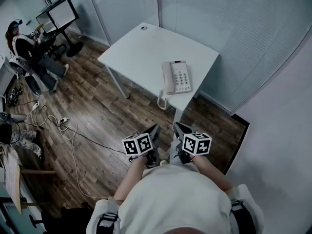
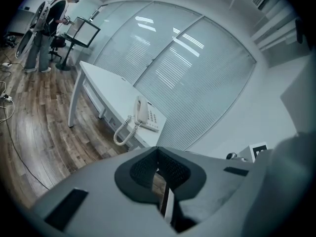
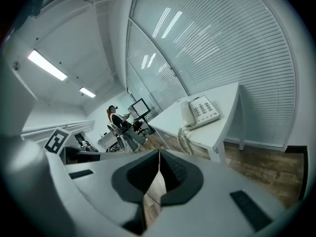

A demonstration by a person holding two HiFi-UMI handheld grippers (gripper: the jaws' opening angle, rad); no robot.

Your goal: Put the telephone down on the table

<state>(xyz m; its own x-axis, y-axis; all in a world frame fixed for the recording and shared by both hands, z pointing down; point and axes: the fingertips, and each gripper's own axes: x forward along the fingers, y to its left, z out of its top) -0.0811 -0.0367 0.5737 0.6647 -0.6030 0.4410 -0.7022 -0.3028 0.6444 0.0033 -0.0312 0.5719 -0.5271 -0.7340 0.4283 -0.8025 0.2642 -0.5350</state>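
A white desk telephone (image 1: 176,77) with its handset on the cradle sits at the near right corner of a white table (image 1: 146,50); its coiled cord (image 1: 162,101) hangs over the table's edge. The telephone (image 2: 146,115) also shows ahead in the left gripper view, and the telephone (image 3: 201,111) in the right gripper view. My left gripper (image 1: 155,129) and right gripper (image 1: 178,127) are held side by side close to my body, short of the table, both shut with nothing between their jaws. Neither touches the telephone.
A wall of frosted glass with blinds (image 1: 234,28) runs behind and to the right of the table. Cables and a power strip (image 1: 62,122) lie on the wooden floor at left. A person (image 1: 29,52) sits at a monitor stand (image 1: 57,14) at the far left.
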